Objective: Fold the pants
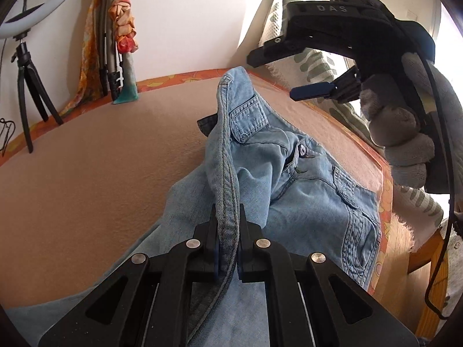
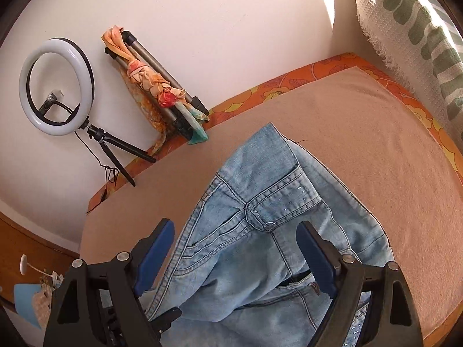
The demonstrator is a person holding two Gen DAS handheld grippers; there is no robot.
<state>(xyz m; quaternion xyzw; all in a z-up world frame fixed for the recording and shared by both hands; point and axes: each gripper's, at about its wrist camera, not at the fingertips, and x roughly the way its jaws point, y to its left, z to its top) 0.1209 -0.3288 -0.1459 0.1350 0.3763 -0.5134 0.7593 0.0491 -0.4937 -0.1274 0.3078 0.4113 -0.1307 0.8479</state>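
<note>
Light-blue denim pants (image 1: 303, 190) lie rumpled on a beige blanket (image 1: 101, 167), waist with pocket flaps and a button toward the far right. My left gripper (image 1: 228, 217) is shut on a raised seam fold of the pants, which runs up between its fingers. My right gripper (image 1: 275, 76) hovers above the waist end in a grey-gloved hand (image 1: 399, 133), jaws wide apart. In the right wrist view the right gripper (image 2: 235, 228) is open over the pants (image 2: 260, 202), its blue pads (image 2: 156, 251) not touching the cloth.
An orange floral border (image 2: 289, 84) edges the blanket (image 2: 361, 144). A ring light on a small tripod (image 2: 56, 86) and a folded tripod wrapped in a scarf (image 2: 156, 86) lean at the white wall. A green-patterned white cloth (image 2: 419, 29) hangs on the right. Wooden floor (image 1: 405, 245) lies beyond the right edge.
</note>
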